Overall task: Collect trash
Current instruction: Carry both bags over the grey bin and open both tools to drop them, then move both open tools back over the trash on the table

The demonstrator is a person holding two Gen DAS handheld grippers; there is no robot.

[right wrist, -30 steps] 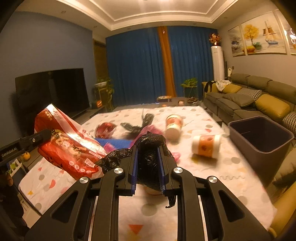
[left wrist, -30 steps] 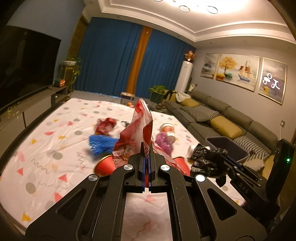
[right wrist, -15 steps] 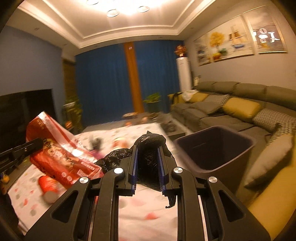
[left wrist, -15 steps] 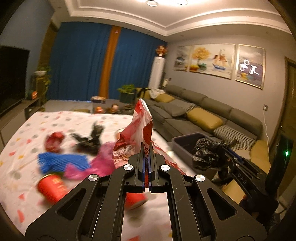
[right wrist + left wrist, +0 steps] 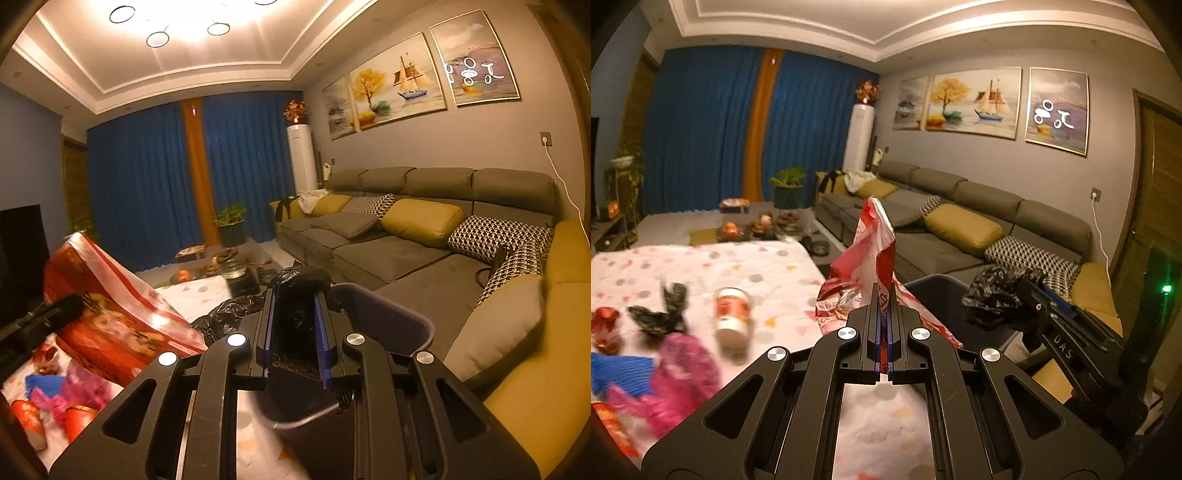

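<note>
My left gripper (image 5: 883, 291) is shut on a red and white snack bag (image 5: 866, 266), held up over the table's right edge; the bag also shows in the right wrist view (image 5: 110, 310). My right gripper (image 5: 296, 295) is shut on a crumpled black plastic bag (image 5: 301, 284), right above the dark grey trash bin (image 5: 399, 321). In the left wrist view the black bag (image 5: 993, 295) and right gripper (image 5: 1027, 295) hover over the bin (image 5: 934, 291).
A table with a dotted white cloth (image 5: 768, 266) holds a paper cup (image 5: 731, 314), black wrapper (image 5: 665, 314), pink bag (image 5: 679, 373), blue net (image 5: 617, 369) and red pieces (image 5: 605, 328). A grey sofa (image 5: 424, 236) runs along the right wall behind the bin.
Both grippers have swung right from over the table toward the bin, carrying their bags. The right gripper now sits above the bin's opening.
</note>
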